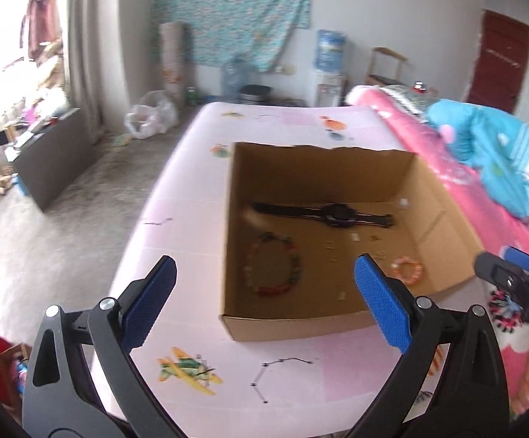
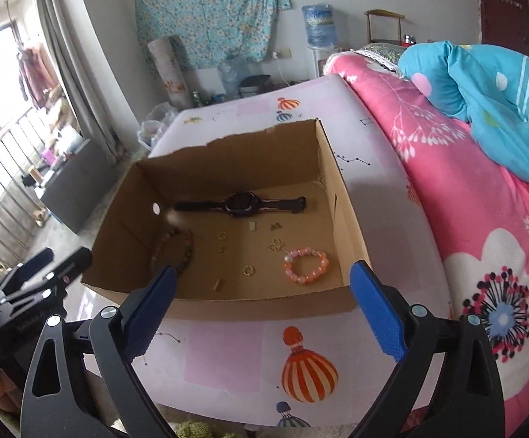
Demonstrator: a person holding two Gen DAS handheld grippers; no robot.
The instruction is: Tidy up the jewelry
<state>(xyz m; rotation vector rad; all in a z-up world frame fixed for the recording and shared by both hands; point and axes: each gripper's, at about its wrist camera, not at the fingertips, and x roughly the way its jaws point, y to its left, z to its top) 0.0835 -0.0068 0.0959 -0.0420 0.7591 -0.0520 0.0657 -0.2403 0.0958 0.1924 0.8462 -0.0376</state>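
1. On the pink mat [image 2: 228, 350] with balloon prints we see an open cardboard box [image 2: 341, 197], its top edge torn along the far wall.
2. Inside the box, a black watch [image 2: 240, 204] lies flat and stretched out near the far wall.
3. Near-right part of the box floor: a pink bead bracelet [image 2: 306, 266], lying flat, well apart from the watch.
4. Left part of the box floor: a darker multicolour bead bracelet [image 1: 273, 268], just beside the left wall; in the right wrist view it is blurred and partly behind a blue pad.
5. Between the two bracelets we see small gold rings [image 2: 248, 271] and tiny loose bits scattered on the box floor; too small to tell what each one is.
6. Left gripper [image 1: 264, 301]: jaws spread wide, nothing between the blue pads [image 1: 381, 299], holding nothing; it sits over the near-left edge of the box, above the mat.
7. Right gripper [image 2: 262, 308]: jaws also spread wide, nothing held, over the near wall of the box.
8. We see each gripper's tip in the other's view, at the frame edge, apart from the box contents.
9. Right of the mat: a pink flowered blanket [image 2: 483, 219] with a blue blanket [image 2: 483, 84] bundled on it at the far end.
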